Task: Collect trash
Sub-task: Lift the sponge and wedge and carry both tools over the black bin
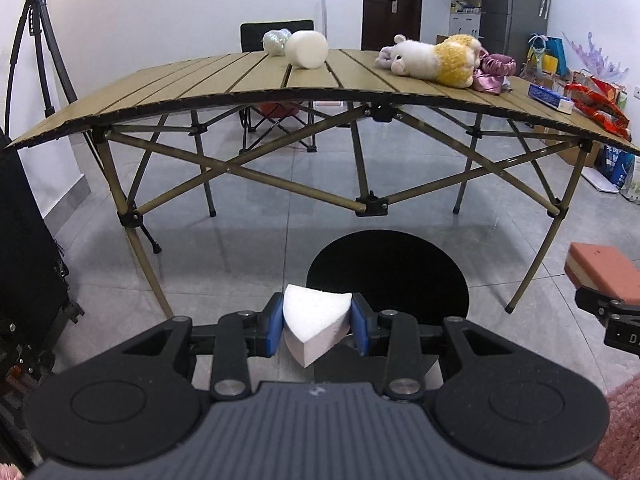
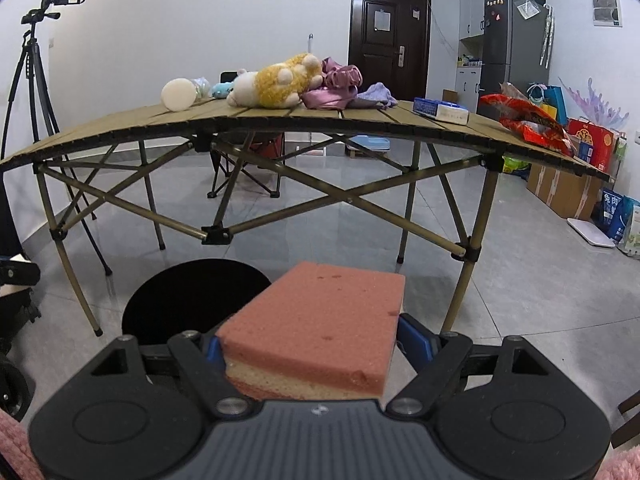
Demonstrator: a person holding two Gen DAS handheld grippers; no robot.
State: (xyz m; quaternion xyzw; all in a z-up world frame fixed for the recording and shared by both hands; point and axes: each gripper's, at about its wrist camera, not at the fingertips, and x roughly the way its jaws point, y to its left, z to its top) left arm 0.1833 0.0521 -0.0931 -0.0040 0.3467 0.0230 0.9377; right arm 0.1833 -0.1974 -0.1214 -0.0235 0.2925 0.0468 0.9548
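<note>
A tan slatted folding worktop (image 2: 120, 130) stands on a grey tiled floor (image 2: 520, 280). A yellow-and-white plush toy (image 2: 276, 84) lies on it beside pink cloth (image 2: 336, 88). A tripod (image 1: 36, 40) stands at left; a dark door (image 2: 390, 40) and a fridge (image 2: 512, 40) are behind.

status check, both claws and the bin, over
Left claw shut on white foam wedge. Right claw shut on pink sponge. Black bin open below, nothing blocking.
</note>
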